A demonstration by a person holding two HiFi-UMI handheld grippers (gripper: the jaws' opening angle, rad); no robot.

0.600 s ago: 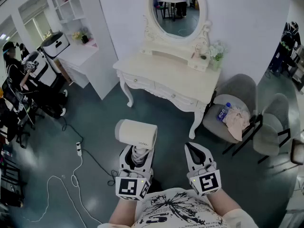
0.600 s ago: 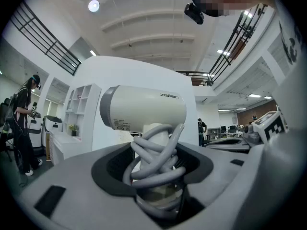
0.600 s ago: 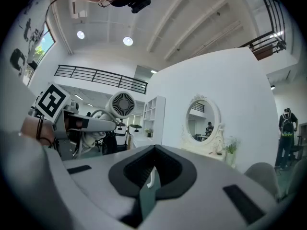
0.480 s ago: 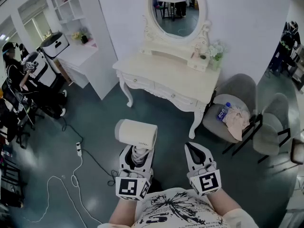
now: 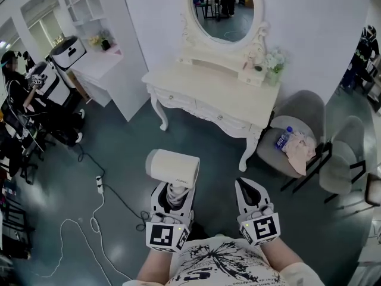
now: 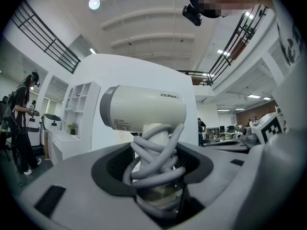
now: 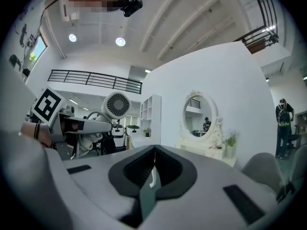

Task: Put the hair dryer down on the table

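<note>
A cream hair dryer (image 5: pixel 172 168) with its grey cord wound round the handle stands upright in my left gripper (image 5: pixel 170 196), whose jaws are shut on the handle. In the left gripper view the hair dryer (image 6: pixel 144 108) fills the middle, its barrel lying sideways above the cord coils. My right gripper (image 5: pixel 249 196) hangs beside it to the right, jaws shut with nothing between them. The right gripper view shows its own right gripper (image 7: pixel 153 163) tips pressed together and the hair dryer (image 7: pixel 115 106) fan end at the left. A cream dressing table (image 5: pixel 196 91) with an oval mirror (image 5: pixel 224 9) stands ahead, across the floor.
Two grey chairs (image 5: pixel 297 137) stand right of the table, one holding a bottle and cloth. A white cable and power strip (image 5: pixel 98 186) lie on the dark floor to the left. A white shelf unit (image 5: pixel 101 46) and a seated person (image 5: pixel 18 100) are at far left.
The view has shifted slightly, so the table and mirror sit a little higher and further right. Both grippers and the hair dryer keep the same pose.
</note>
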